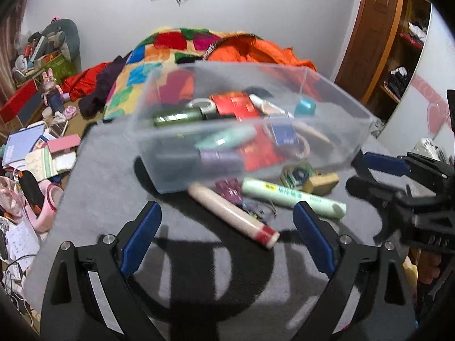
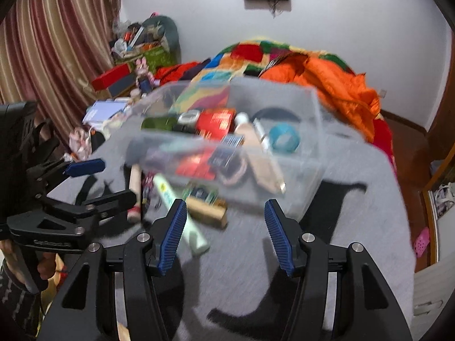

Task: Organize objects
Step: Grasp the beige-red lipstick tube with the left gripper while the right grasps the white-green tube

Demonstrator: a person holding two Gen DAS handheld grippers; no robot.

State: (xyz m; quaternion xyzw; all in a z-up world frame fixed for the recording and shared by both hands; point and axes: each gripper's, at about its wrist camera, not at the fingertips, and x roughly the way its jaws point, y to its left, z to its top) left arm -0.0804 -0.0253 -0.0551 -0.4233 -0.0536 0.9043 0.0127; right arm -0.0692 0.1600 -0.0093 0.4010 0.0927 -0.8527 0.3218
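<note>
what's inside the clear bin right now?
The clear bin holds a red box, a teal tape roll, a dark green tube, a tape roll and a blue packet. Lower layers are blurred behind its wall, so the rest is unreadable.

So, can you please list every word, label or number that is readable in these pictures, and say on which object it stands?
Nothing can be read with certainty.
Pale green tube on the grey table: printed text and a yellow mark, too blurred.
Red box inside the clear plastic bin: print too small.
Blue packet in the bin: blurred.
Left gripper body: embossed lettering, unreadable.
</note>
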